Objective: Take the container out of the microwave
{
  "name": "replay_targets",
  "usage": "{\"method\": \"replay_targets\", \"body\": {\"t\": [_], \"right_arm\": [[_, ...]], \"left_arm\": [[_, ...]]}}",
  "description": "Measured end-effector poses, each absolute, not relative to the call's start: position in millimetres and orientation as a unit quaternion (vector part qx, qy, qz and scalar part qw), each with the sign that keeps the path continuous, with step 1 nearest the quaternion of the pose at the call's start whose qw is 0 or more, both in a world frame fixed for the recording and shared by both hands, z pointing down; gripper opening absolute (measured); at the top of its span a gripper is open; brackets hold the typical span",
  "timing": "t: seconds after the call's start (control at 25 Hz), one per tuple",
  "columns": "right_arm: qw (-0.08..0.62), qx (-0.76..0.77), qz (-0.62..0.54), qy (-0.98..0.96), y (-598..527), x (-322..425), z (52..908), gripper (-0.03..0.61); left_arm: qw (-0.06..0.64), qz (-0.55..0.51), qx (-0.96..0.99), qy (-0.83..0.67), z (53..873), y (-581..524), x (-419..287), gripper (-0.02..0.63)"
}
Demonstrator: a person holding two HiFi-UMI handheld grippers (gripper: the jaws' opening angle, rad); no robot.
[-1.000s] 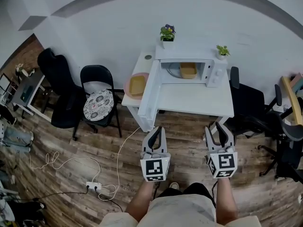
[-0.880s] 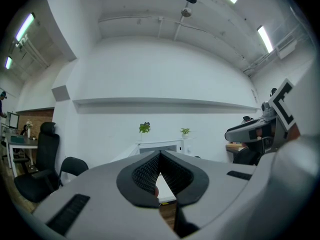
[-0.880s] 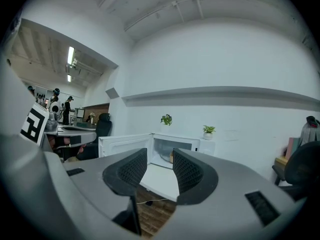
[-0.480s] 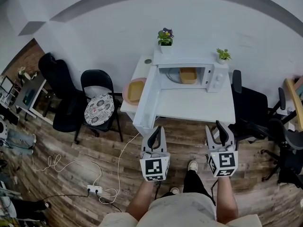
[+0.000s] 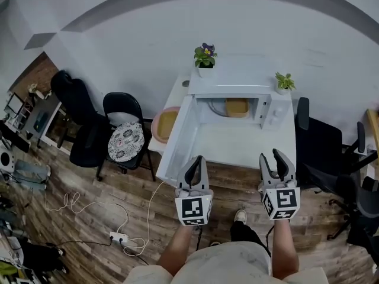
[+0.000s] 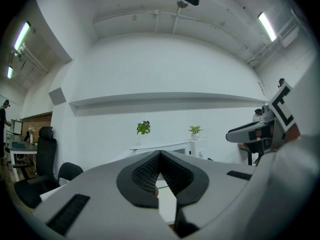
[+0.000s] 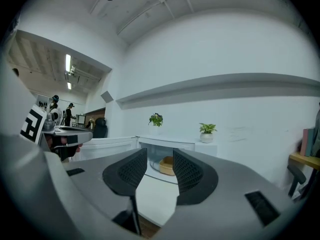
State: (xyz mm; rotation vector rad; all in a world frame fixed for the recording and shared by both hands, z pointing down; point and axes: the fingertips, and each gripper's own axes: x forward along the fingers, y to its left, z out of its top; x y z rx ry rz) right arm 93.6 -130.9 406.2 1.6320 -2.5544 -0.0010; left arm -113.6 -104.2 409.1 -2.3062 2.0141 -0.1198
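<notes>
Nearest, at 6 o'clock: left gripper (image 5: 196, 161), jaws pressed together, nothing held. Right gripper (image 5: 277, 157) beside it, jaws apart, nothing between them. Both point toward 12 o'clock above the wood floor (image 5: 118, 206), at the front edge of the white table (image 5: 249, 149). On the table: microwave (image 5: 271, 112), door (image 5: 177, 139) swung wide open toward 10 o'clock. Tan container (image 5: 237, 106) sits inside the cavity on the turntable, well apart from both grippers. Pink plate (image 5: 159, 122) lies at 11 o'clock, behind the door. Flowering pot (image 5: 205, 58) and small green plant (image 5: 285, 81) stand on the microwave top.
</notes>
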Motion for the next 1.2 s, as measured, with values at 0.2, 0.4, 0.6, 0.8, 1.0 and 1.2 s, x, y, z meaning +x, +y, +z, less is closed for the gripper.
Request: {"method": "replay_targets", "body": {"t": [0.2,0.4,0.6,0.8,1.0,1.2], "right_arm": [[0.054,0.527,0.008,-0.848,-163,100,408,0.17],[0.053,0.516,0.014,-0.855,-193,107,408,0.17],[0.051,0.509,0.017,-0.859,-224,117,408,0.17],[0.051,0.502,0.019,-0.863,-255,128,410,0.17],[0.045,0.495,0.022,-0.868,-284,138,409,0.17],[0.041,0.483,0.021,-0.875,-304,140,409,0.17]], "left_arm": [[0.038,-0.049,-0.746,0.663,410,-132,-105,0.006],[0.042,-0.053,-0.741,0.668,403,-159,-96,0.006],[0.045,-0.06,-0.737,0.672,402,-188,-83,0.006],[0.045,-0.061,-0.733,0.676,401,-218,-70,0.006],[0.047,-0.065,-0.726,0.683,398,-244,-61,0.006],[0.049,-0.063,-0.717,0.692,395,-259,-58,0.006]]}}
